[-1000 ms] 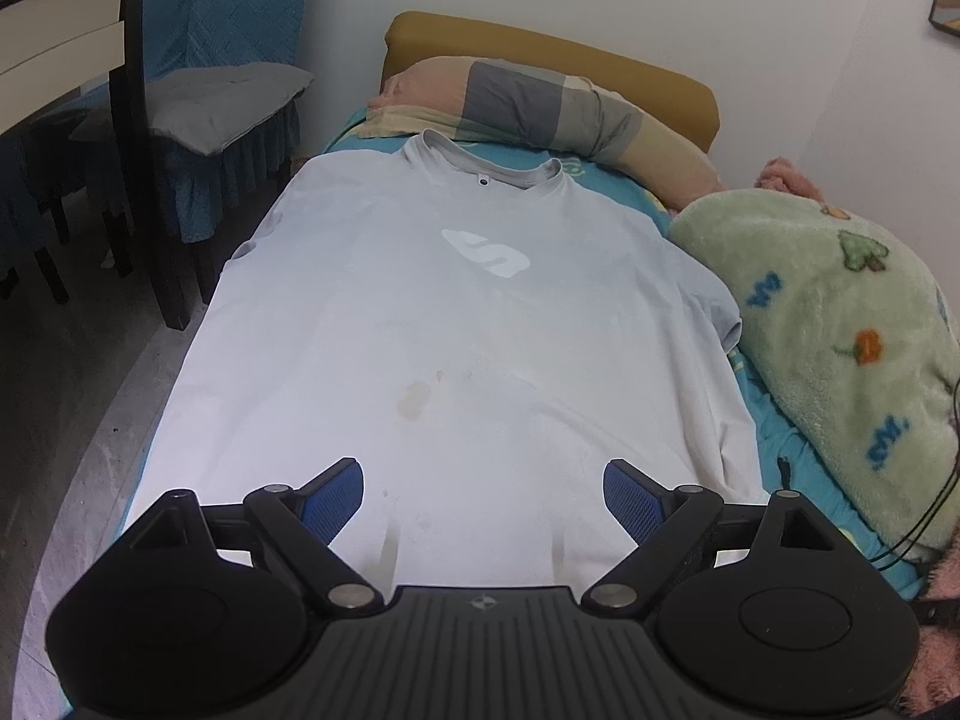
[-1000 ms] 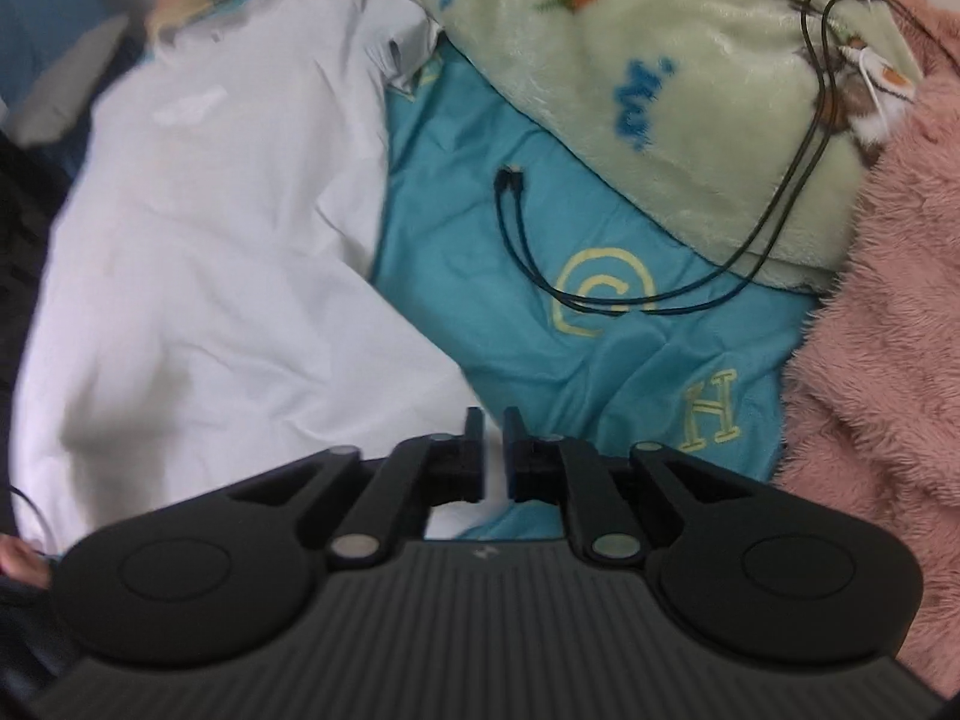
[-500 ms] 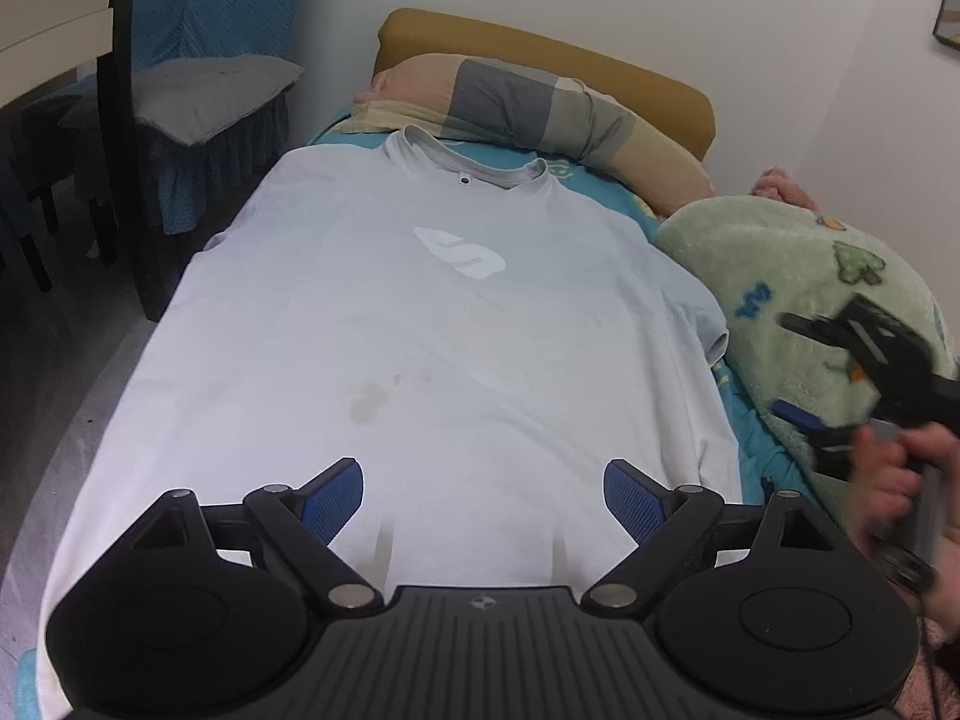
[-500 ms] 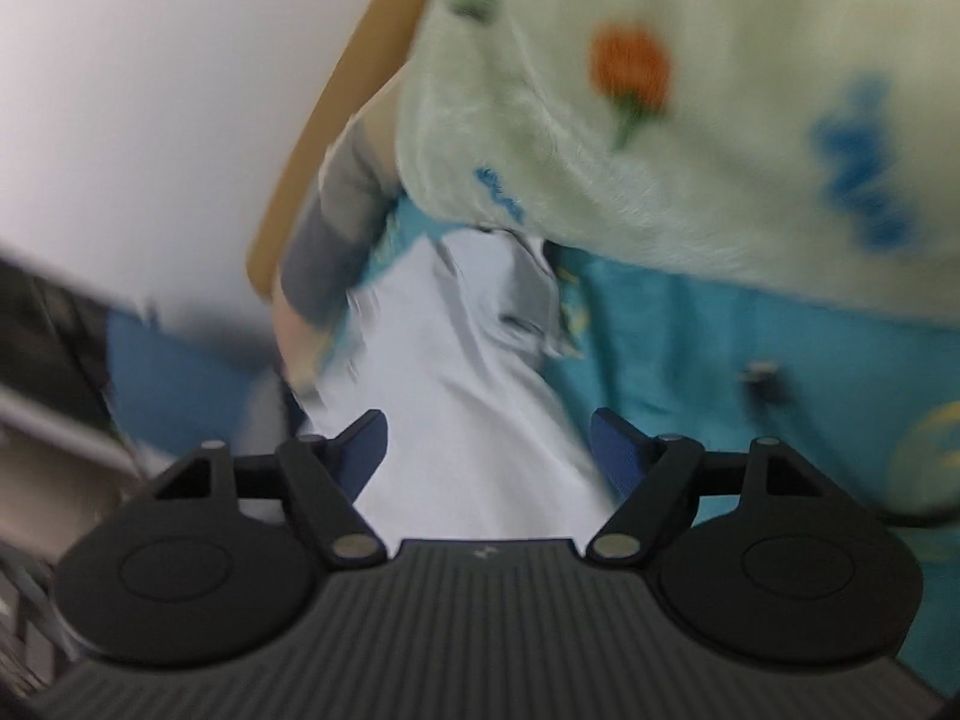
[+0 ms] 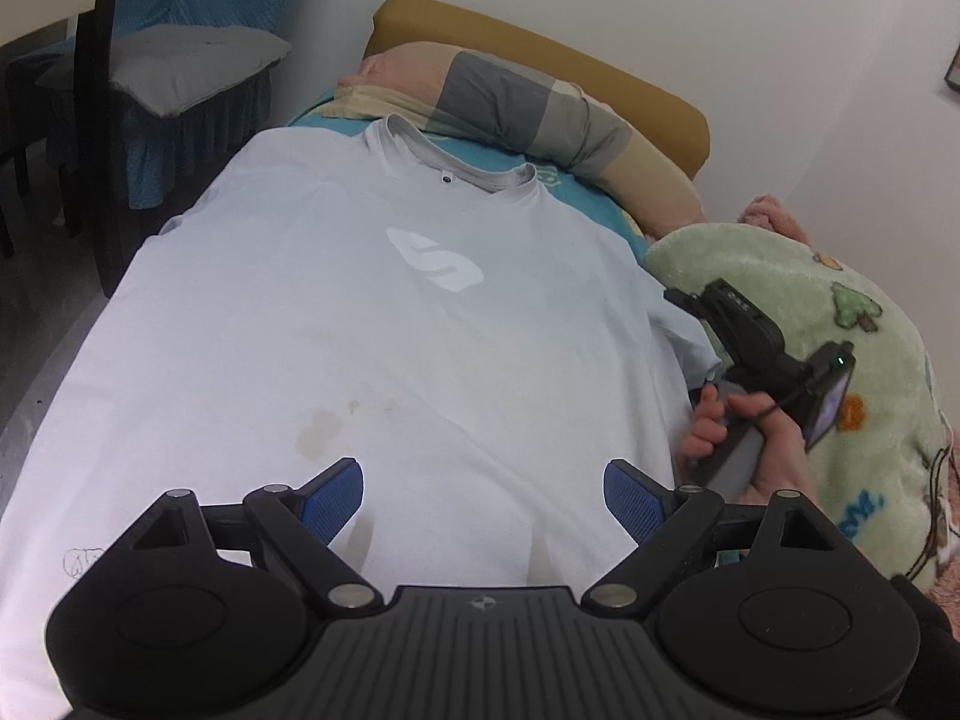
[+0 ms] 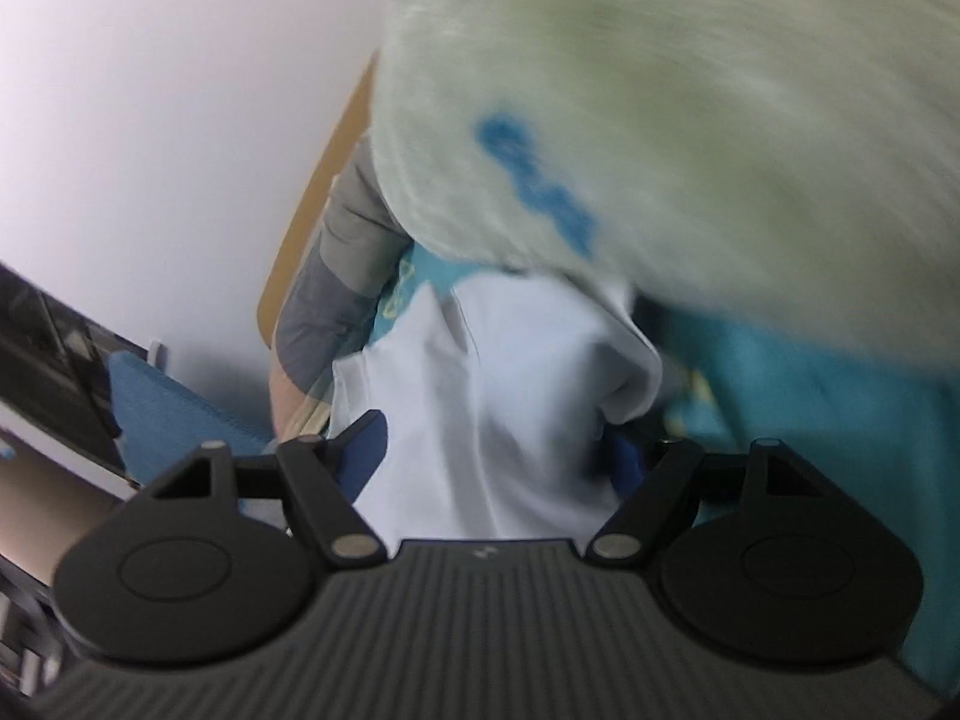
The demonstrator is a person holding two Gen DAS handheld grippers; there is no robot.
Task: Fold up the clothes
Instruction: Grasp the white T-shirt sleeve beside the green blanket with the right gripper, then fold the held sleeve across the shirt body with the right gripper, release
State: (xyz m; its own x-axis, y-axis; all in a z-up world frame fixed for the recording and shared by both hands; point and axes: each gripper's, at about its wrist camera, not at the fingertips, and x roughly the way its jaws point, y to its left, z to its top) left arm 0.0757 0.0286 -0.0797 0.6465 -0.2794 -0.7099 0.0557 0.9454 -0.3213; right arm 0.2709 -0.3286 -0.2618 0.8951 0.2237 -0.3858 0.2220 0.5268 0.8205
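Across the bed, shirt [image 5: 372, 324] spread flat, collar toward the pillow [image 5: 528, 114], left gripper [image 5: 483, 495] wide open above the hem, right gripper [image 6: 501, 450] spread open at the sleeve [image 6: 540, 360], beside the green blanket [image 5: 840, 324], view blurred

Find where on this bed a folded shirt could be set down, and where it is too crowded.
Little bare room. The T-shirt covers most of the bed. The one bare patch is teal sheet between collar and pillow. The right side is crowded: green blanket, with the right claw at the sleeve. The left claw hovers open over the hem.
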